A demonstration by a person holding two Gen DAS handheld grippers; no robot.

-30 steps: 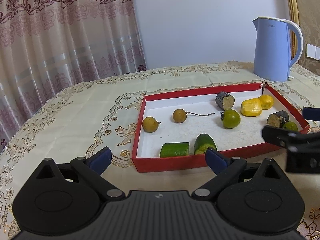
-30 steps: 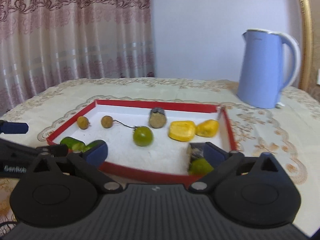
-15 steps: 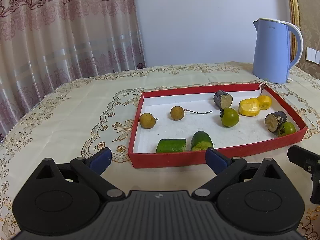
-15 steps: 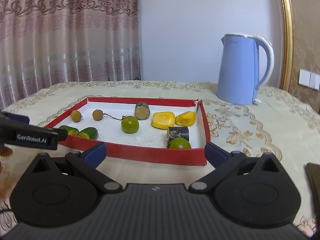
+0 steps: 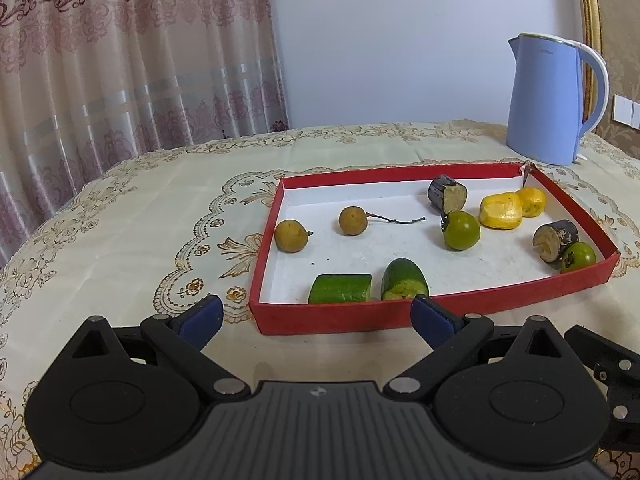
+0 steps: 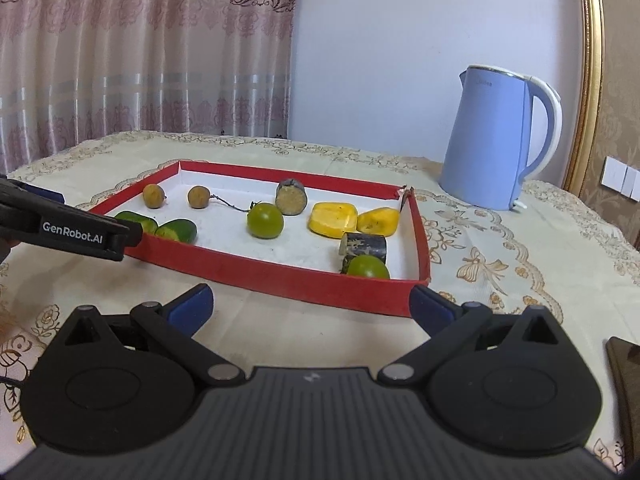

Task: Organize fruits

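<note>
A red tray point(image 5: 332, 315) point(image 6: 280, 276) with a white floor holds sorted fruit: two brown longans point(image 5: 291, 235) point(image 6: 154, 195), two green cucumber pieces point(image 5: 340, 288) point(image 6: 176, 230), two green round fruits point(image 5: 461, 230) point(image 6: 265, 221), two yellow pieces point(image 5: 501, 210) point(image 6: 333, 219) and two dark cylinder pieces point(image 5: 447, 199) point(image 6: 363, 247). My left gripper point(image 5: 316, 316) is open and empty in front of the tray's near edge. My right gripper point(image 6: 310, 304) is open and empty before the tray's near right side. The left gripper's side point(image 6: 68, 232) shows in the right wrist view.
A blue kettle point(image 5: 548, 100) point(image 6: 496, 140) stands behind the tray at the right. An embroidered cream tablecloth point(image 5: 120, 220) covers the table. A curtain point(image 5: 120, 60) hangs behind. A dark flat object point(image 6: 624, 380) lies at the right edge.
Both grippers have drawn back from the tray toward the near table edge. The right gripper no longer reaches over the tray's right side. The fruit has not moved.
</note>
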